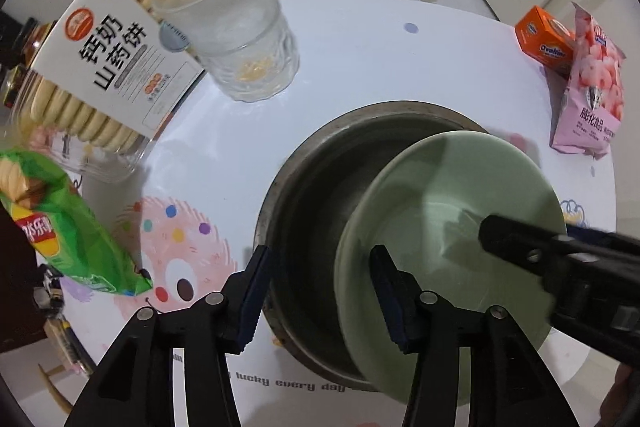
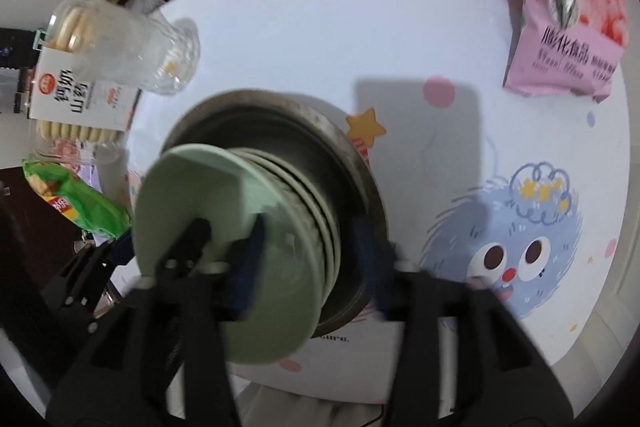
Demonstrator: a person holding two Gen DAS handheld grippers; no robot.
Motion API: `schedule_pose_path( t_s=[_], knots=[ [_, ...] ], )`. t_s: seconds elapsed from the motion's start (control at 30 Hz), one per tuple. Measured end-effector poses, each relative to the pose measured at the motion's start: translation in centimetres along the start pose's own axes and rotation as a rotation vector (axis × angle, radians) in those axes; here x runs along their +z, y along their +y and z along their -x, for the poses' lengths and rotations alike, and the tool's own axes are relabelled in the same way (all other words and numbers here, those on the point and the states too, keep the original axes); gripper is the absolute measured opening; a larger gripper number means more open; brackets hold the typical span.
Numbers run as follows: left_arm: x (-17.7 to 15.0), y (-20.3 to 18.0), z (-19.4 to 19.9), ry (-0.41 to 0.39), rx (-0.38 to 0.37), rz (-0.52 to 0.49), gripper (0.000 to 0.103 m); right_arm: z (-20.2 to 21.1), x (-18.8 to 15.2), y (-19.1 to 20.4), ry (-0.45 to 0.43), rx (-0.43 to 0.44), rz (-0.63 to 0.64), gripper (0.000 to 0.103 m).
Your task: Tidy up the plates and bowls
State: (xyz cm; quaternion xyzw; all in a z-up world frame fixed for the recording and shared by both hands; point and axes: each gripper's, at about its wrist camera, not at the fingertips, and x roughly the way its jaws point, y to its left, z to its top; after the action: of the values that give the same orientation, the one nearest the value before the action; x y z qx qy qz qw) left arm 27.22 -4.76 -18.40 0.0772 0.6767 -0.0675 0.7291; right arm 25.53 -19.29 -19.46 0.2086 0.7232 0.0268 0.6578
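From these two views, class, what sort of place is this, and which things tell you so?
Probably a home dining area: a round table with a cartoon-print cover, snack packs such as the biscuit box and pink bag, and green plates in a metal pot.

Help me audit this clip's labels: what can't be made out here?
1. Right wrist view: how many stacked plates sit in the round steel pot. They are blurred and partly covered by the tilted pale green plate.
2. Left wrist view: the pot's floor, behind that plate.
3. Right wrist view: whether the right gripper touches the plate, because of blur.
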Motion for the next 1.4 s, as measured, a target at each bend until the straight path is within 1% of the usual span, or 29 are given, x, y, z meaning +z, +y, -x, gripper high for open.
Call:
schedule_pose_path(
  t_s=[0.03,0.1,0.17,0.3,0.47,0.57,0.6,0.63,0.67,0.7,0.8,0.83,0.87,1.03,1.1,1.17,1.2,1.3,1.4],
  knots=[
    [-0.1,0.3,0.0,-0.001,-0.011,0.014,0.053,0.6,0.0,0.1,-0.026,-0.009,0.013,0.065],
    [-0.4,0.6,0.1,-0.007,-0.017,0.032,0.058,1.3,-0.1,0.1,-0.05,-0.02,0.029,0.065],
    [-0.8,1.0,0.3,-0.014,-0.02,0.043,0.059,1.7,-0.1,-0.2,-0.057,-0.004,0.016,0.065],
    [-1.5,1.5,0.8,-0.03,-0.051,0.073,0.059,2.1,-0.5,-1.3,-0.068,0.006,-0.034,0.065],
    [-1.8,1.6,2.2,-0.061,-0.086,0.059,0.06,2.4,-1.4,-1.7,-0.075,0.017,-0.044,0.065],
    [-2.1,1.5,3.0,-0.069,-0.062,0.03,0.066,2.4,-1.8,-1.7,-0.075,0.02,-0.053,0.066],
    [-2.4,1.5,3.5,-0.081,-0.062,0.025,0.068,2.5,-2.0,-1.7,-0.072,0.029,-0.059,0.067],
    [-2.5,1.5,3.9,-0.09,-0.065,0.024,0.07,2.5,-2.2,-1.8,-0.076,0.034,-0.066,0.075],
    [-2.6,1.6,4.2,-0.1,-0.075,0.025,0.074,2.7,-2.4,-1.9,-0.079,0.041,-0.072,0.082],
    [-2.9,1.8,4.7,-0.118,-0.096,0.026,0.081,3.0,-2.8,-2.0,-0.092,0.046,-0.077,0.084],
    [-3.5,1.9,5.5,-0.125,-0.104,0.021,0.091,4.0,-3.7,-2.4,-0.118,0.04,-0.08,0.087],
    [-3.6,1.8,5.6,-0.13,-0.104,0.016,0.095,4.2,-3.9,-2.4,-0.123,0.039,-0.081,0.094],
    [-3.8,1.8,5.9,-0.142,-0.107,0.012,0.103,4.4,-4.2,-2.5,-0.131,0.04,-0.082,0.102],
    [-5.7,2.1,8.2,-0.227,-0.103,0.009,0.103,5.9,-6.2,-2.5,-0.181,0.046,-0.075,0.103],
    [-6.4,2.5,9.2,-0.268,-0.102,0.009,0.103,6.8,-7.3,-2.4,-0.224,0.064,-0.081,0.103],
    [-7.2,3.1,10.5,-0.319,-0.085,0.015,0.103,7.7,-8.3,-2.3,-0.266,0.062,-0.084,0.103],
    [-7.7,3.5,11.3,-0.342,-0.079,0.021,0.103,8.2,-8.9,-2.2,-0.289,0.053,-0.084,0.103],
    [-8.9,4.8,12.6,-0.378,-0.087,0.053,0.103,10.0,-11.0,-1.4,-0.359,0.009,-0.072,0.103],
    [-10.5,6.1,14.0,-0.404,-0.085,0.071,0.103,11.4,-13.4,-0.8,-0.41,-0.039,-0.072,0.103]
  ],
)
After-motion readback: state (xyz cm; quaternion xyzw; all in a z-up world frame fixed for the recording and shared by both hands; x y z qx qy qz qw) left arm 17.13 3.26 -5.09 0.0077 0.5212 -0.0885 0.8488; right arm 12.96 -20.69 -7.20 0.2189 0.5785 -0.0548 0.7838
